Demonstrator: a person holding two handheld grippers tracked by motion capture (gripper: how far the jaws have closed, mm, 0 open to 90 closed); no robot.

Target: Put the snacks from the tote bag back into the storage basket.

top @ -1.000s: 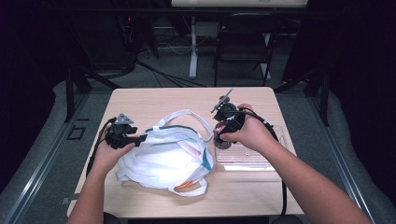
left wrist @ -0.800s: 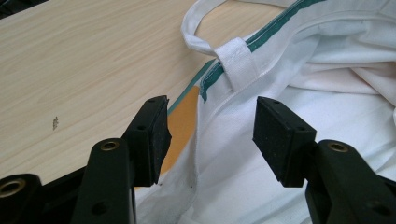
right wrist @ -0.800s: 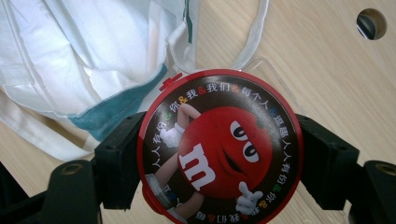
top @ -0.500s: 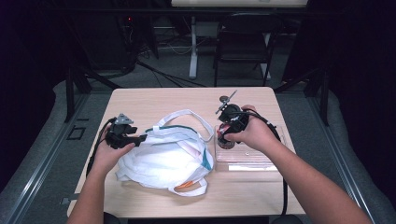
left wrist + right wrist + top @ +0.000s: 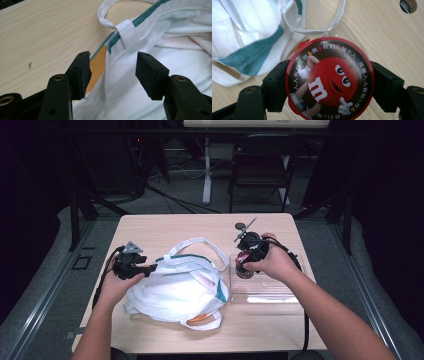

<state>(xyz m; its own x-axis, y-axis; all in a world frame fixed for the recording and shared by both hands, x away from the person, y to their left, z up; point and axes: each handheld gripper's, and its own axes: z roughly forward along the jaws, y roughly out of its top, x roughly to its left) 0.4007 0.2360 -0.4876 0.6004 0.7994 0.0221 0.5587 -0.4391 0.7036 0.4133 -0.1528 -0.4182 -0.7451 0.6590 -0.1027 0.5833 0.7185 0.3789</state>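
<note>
- Right gripper [image 5: 329,82] clamps a round red candy tin [image 5: 329,78] by its rim, jaws on opposite sides, over the clear tray [image 5: 265,292] beside the bag [image 5: 175,287]
- The tin looks light, stiff and glossy, so likely slippery; a grip across its widest part, as now, seems safest
- Left gripper [image 5: 112,72] is wide open, holding nothing, jaws either side of the bag's hem
- The bag is soft, limp cloth; the stitched hem or strap [image 5: 127,32] seems the best hold
</note>
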